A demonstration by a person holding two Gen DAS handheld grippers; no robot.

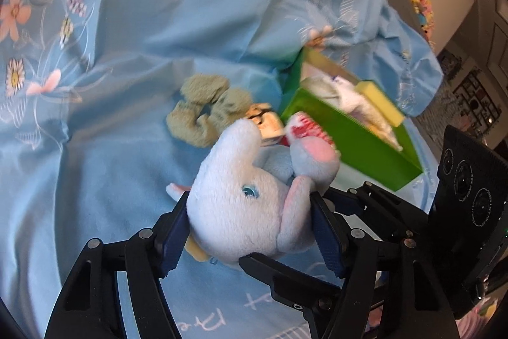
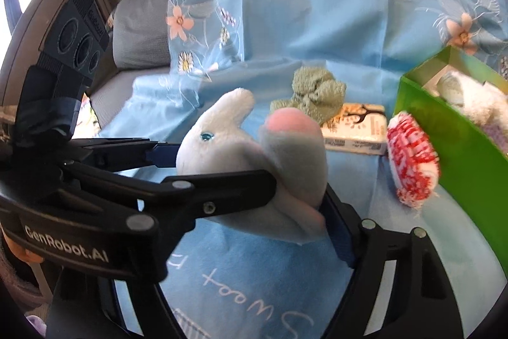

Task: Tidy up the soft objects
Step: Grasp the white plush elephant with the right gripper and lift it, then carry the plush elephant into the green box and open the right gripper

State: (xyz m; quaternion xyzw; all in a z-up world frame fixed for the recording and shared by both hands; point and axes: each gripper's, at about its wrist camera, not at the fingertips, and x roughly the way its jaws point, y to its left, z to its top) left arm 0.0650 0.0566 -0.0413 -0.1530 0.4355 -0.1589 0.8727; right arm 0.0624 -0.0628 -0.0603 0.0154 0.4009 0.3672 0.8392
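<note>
The pale blue plush elephant (image 1: 241,205) sat clamped between the blue pads of your left gripper (image 1: 250,231), trunk pointing away from it. The green open box (image 1: 355,132) lay ahead to its right. Your right gripper (image 2: 241,231) sat under the toy; I couldn't tell its state.

Left tongs (image 2: 254,167) around plush elephant (image 2: 241,148)
</note>
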